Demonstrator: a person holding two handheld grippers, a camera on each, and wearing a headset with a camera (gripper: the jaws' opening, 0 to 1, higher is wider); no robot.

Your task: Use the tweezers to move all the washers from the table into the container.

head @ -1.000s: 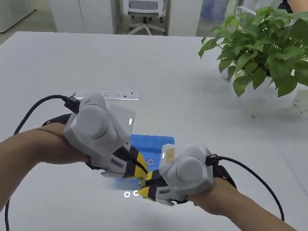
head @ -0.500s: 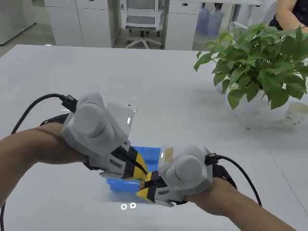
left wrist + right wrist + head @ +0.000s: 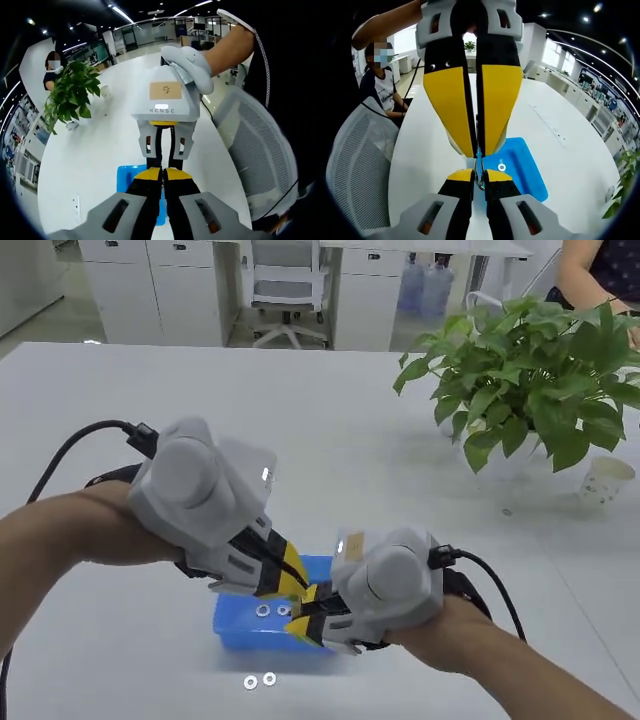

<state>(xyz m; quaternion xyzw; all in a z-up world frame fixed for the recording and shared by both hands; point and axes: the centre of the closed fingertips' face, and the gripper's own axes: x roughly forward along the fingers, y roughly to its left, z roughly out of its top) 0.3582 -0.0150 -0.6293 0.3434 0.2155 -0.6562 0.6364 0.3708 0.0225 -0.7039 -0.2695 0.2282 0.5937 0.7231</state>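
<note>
Office: swivel chair (image 3: 285,290), white cabinets (image 3: 170,295), water jugs (image 3: 425,290), potted plant (image 3: 530,380).

Four washers (image 3: 262,610) — two in one container (image 3: 235,635), two on table (image 3: 150,390), one plant (image 3: 530,380)

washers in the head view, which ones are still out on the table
The two washers lying side by side on the white table, just in front of the blue container's near wall. The other two washers lie inside the container.

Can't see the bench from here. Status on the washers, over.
Both shut: left gripper, right gripper, tip to tip over blue container. Right gripper pinches tweezers. Two washers in container, two washers on table beside it. Nothing blocking.
</note>
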